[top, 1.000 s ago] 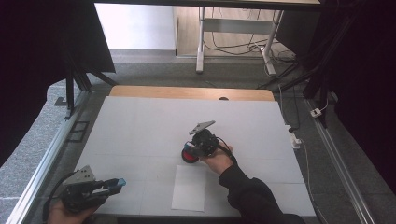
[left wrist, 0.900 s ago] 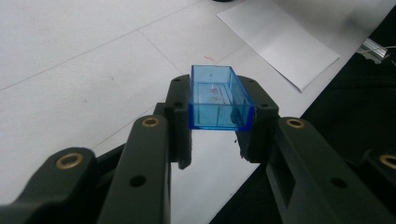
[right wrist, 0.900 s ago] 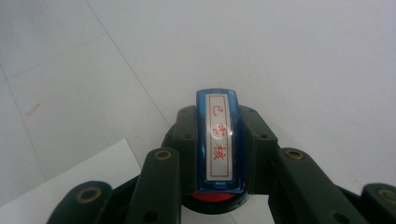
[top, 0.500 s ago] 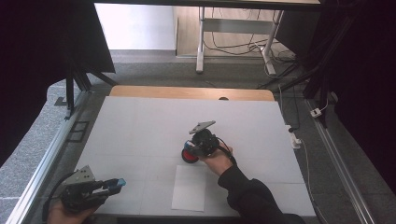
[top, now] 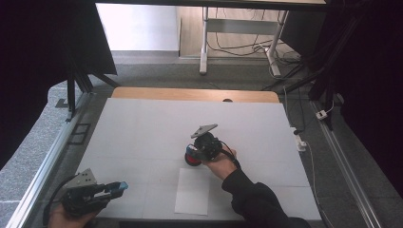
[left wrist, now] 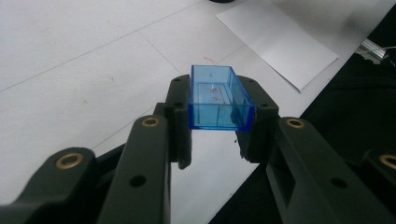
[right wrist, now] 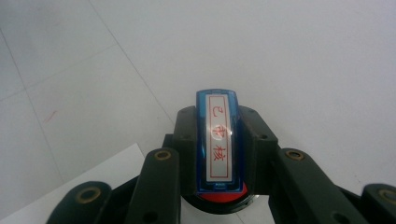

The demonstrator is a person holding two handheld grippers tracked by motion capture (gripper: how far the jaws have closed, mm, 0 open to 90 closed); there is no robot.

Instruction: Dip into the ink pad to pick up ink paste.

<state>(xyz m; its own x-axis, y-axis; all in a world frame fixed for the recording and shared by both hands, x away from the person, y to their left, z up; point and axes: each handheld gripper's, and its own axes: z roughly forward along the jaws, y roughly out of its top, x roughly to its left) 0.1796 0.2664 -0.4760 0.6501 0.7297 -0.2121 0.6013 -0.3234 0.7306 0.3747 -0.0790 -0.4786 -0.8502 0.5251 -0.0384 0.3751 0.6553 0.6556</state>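
My left gripper (top: 118,187) hovers at the table's near left corner, shut on a clear blue rectangular cap (top: 122,185). In the left gripper view the cap (left wrist: 219,97) sits crosswise between the jaws with its open side up, and the gripper (left wrist: 219,122) clamps its two ends. My right gripper (top: 192,155) is near the table's middle, shut on a blue stamp (top: 191,158) with a red base. The right gripper view shows the stamp (right wrist: 218,144) and its white label with red characters. A white sheet of paper (top: 192,191) lies just nearer than the stamp.
The white table top (top: 142,123) has a wooden strip (top: 190,93) along its far edge. Metal rails run down both sides. Cables and a desk frame (top: 204,42) lie on the floor beyond. A dark sleeve (top: 256,199) reaches in from the bottom right.
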